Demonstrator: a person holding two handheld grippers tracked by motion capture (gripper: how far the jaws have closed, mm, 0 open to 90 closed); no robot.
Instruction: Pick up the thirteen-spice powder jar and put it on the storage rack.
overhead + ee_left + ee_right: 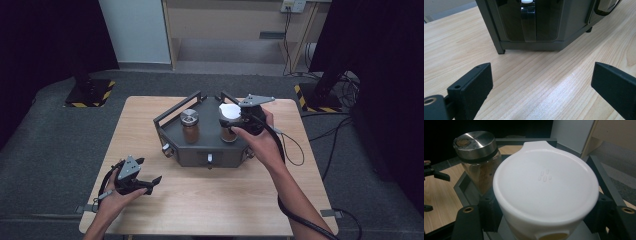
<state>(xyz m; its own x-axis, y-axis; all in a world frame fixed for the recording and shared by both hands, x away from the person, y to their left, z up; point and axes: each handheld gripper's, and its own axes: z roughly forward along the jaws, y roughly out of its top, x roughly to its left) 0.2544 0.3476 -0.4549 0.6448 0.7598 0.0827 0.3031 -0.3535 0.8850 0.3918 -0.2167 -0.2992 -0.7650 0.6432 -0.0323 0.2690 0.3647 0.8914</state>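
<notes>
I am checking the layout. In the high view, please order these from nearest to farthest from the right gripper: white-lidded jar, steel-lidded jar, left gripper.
1. white-lidded jar, between the right gripper jaws, rack's right side.
2. steel-lidded jar, rack's left side.
3. left gripper, over the table's near-left part.

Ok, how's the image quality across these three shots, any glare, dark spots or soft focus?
High view: dim and slightly soft, black at both sides, the pale wooden table evenly lit. Left gripper view: sharp wood grain, a soft sheen on the dark grey metal rack. Right gripper view: the white plastic jar lid looms large and bright, its far background dark.
</notes>
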